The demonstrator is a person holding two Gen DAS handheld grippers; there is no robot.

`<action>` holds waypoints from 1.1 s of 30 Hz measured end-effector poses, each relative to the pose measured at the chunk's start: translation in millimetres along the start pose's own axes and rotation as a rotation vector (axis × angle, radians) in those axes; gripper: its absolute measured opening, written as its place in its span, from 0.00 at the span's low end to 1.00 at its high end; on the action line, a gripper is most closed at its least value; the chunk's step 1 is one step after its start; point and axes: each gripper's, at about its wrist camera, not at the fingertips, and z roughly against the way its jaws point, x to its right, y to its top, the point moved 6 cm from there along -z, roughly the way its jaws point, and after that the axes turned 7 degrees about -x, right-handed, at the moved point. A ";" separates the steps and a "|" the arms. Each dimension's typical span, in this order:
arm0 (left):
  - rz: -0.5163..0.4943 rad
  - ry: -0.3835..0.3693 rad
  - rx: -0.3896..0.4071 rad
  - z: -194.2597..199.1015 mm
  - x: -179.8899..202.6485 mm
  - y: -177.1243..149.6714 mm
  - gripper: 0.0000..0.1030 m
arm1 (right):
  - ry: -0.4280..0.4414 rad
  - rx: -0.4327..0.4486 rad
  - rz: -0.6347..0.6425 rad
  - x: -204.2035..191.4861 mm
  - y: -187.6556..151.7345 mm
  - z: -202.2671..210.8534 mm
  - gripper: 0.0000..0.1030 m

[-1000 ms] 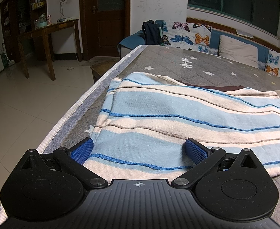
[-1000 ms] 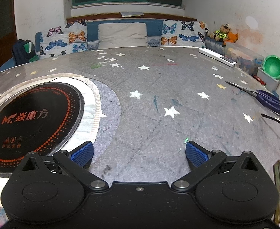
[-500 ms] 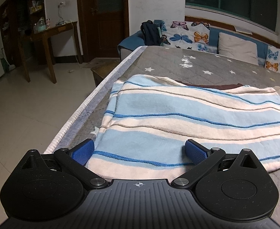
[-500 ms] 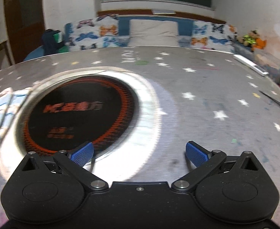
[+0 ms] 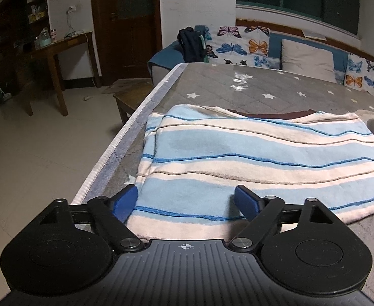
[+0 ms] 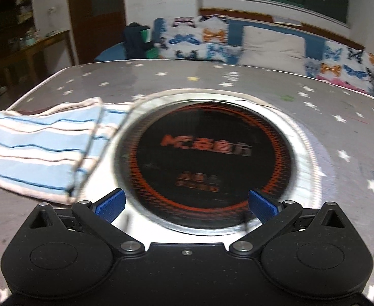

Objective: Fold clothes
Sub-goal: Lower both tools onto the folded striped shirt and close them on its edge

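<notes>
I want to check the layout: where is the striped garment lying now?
The striped garment lies on the star-patterned table near its left edge, just ahead of the left gripper. In the right wrist view it touches the round induction cooktop.

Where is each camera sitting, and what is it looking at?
Left wrist: sits on the left gripper, looking along its open blue fingers over the striped cloth on the star-patterned table.
Right wrist: sits on the right gripper, open, looking over the round black cooktop.
Both show the striped cloth, the table and the butterfly cushions.
</notes>
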 end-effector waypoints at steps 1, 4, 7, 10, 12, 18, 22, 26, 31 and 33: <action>-0.001 -0.002 0.000 0.4 -0.4 0.8 0.74 | 0.011 -0.001 0.007 -4.4 1.2 0.4 1.00; 0.000 -0.012 -0.004 1.1 -2.8 2.3 0.65 | 0.052 -0.005 0.020 -16.9 5.3 2.1 0.94; -0.011 -0.011 -0.005 1.7 -5.8 3.7 0.57 | 0.104 -0.010 0.049 -35.0 11.4 2.4 0.91; -0.015 -0.018 -0.003 3.9 -7.7 4.7 0.52 | 0.140 -0.022 0.091 -56.1 18.5 -1.0 0.80; -0.015 -0.023 -0.005 4.4 -10.8 4.7 0.49 | 0.163 -0.032 0.109 -68.0 22.6 -4.4 0.77; -0.014 -0.038 -0.005 4.4 -14.9 5.9 0.43 | 0.209 -0.053 0.140 -91.3 29.0 -10.0 0.58; -0.008 -0.047 0.000 5.2 -17.2 7.7 0.43 | 0.221 -0.067 0.149 -99.0 30.6 -16.1 0.50; -0.012 -0.039 0.009 6.8 -17.7 9.3 0.43 | 0.237 -0.081 0.167 -107.0 29.4 -18.5 0.43; -0.006 -0.035 0.003 5.9 -20.6 11.1 0.43 | 0.236 -0.092 0.187 -111.3 29.7 -21.7 0.35; -0.009 -0.034 0.000 5.2 -20.4 11.0 0.43 | 0.236 -0.094 0.188 -111.0 30.0 -22.0 0.32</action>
